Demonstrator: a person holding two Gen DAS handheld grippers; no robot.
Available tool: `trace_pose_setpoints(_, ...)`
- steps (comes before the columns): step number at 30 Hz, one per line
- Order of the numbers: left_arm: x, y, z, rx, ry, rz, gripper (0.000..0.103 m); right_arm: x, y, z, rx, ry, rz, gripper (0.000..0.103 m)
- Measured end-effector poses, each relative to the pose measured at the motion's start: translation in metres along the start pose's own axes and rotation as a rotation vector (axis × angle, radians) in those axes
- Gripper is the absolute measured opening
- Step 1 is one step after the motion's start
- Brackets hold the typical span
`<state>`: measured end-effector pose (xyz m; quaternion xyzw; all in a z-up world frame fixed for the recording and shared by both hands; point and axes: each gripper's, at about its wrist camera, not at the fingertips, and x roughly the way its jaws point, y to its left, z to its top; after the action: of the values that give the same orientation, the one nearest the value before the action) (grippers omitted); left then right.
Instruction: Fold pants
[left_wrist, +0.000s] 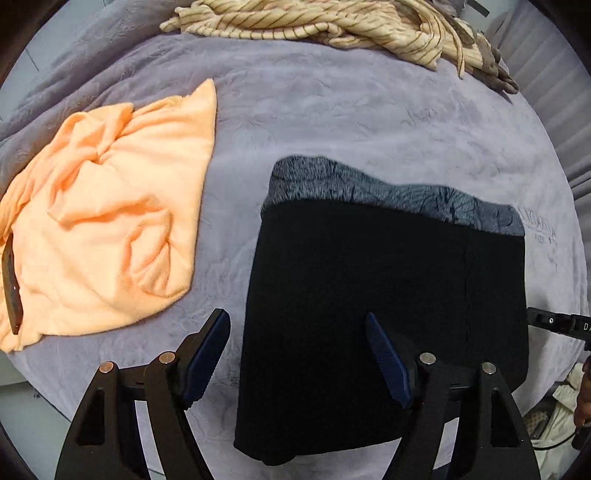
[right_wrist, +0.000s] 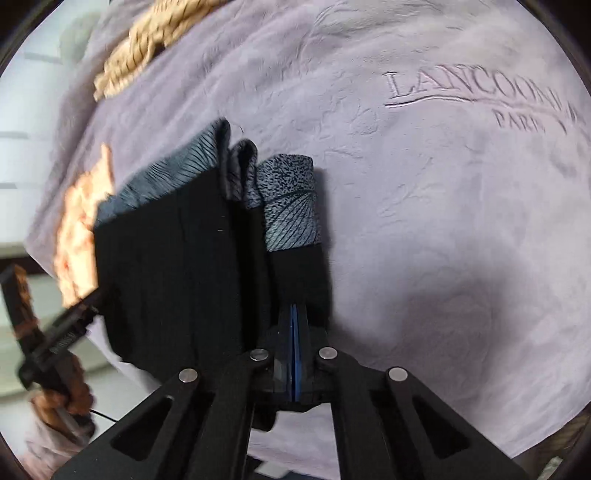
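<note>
Black pants (left_wrist: 384, 314) with a grey fleecy lining lie folded on the lilac blanket (left_wrist: 332, 122). My left gripper (left_wrist: 297, 325) is open and empty, hovering over the pants' left near edge. In the right wrist view my right gripper (right_wrist: 294, 314) is shut on the near right edge of the pants (right_wrist: 177, 277), whose grey lining (right_wrist: 290, 206) shows at the far end. The right gripper also shows at the right edge of the left wrist view (left_wrist: 554, 323). The left gripper appears blurred at the left of the right wrist view (right_wrist: 62, 332).
An orange fleece garment (left_wrist: 107, 229) lies left of the pants. A cream striped garment (left_wrist: 332, 26) lies bunched at the far edge of the bed. A dark flat object (left_wrist: 11, 288) rests on the orange garment's left side. The blanket bears embossed lettering (right_wrist: 480, 96).
</note>
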<state>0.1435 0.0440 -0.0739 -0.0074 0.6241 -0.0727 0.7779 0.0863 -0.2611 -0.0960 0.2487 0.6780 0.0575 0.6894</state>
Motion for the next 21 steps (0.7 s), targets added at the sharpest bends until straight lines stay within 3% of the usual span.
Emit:
trace_pose_setpoints(2, -0.009, 0.007, 0.012, -0.018, -0.033, 0.015, 0.077, -0.013, -0.001, 0.000, 0.018, -0.027, 0.039, 0.003)
trace_pose_setpoints(5, -0.007, 0.021, 0.033, -0.060, -0.049, 0.056, 0.077, -0.034, 0.008, 0.010, -0.032, -0.116, 0.082, 0.012)
trace_pose_setpoints(7, 0.000, 0.025, 0.039, -0.076, -0.033, 0.062, 0.077, -0.034, 0.014, 0.023, -0.032, -0.131, 0.115, 0.030)
trace_pose_setpoints(8, 0.004, 0.025, 0.040, -0.077, -0.028, 0.066, 0.077, -0.035, 0.014, 0.027, -0.032, -0.132, 0.123, 0.033)
trace_pose_setpoints(11, 0.011, 0.015, 0.035, -0.050, -0.017, 0.086, 0.077, -0.019, 0.018, 0.047, -0.056, -0.127, 0.143, 0.034)
trace_pose_setpoints(12, 0.014, 0.010, 0.031, -0.028, -0.012, 0.091, 0.077, -0.017, 0.017, 0.052, -0.062, -0.116, 0.155, 0.034)
trace_pose_setpoints(14, 0.015, 0.005, 0.022, -0.004, -0.006, 0.111, 0.077, -0.010, 0.025, 0.056, -0.110, -0.093, 0.081, 0.013)
trace_pose_setpoints(15, 0.017, 0.004, 0.018, -0.002, -0.011, 0.108, 0.077, -0.006, 0.032, 0.055, -0.145, -0.083, 0.048, 0.008)
trace_pose_setpoints(20, 0.009, 0.011, 0.020, -0.040, 0.018, 0.088, 0.080, 0.013, 0.020, 0.038, -0.167, -0.011, -0.093, 0.000)
trace_pose_setpoints(21, 0.002, 0.011, 0.021, -0.028, 0.003, 0.097, 0.080, 0.013, 0.014, 0.034, -0.140, -0.007, -0.076, 0.000)
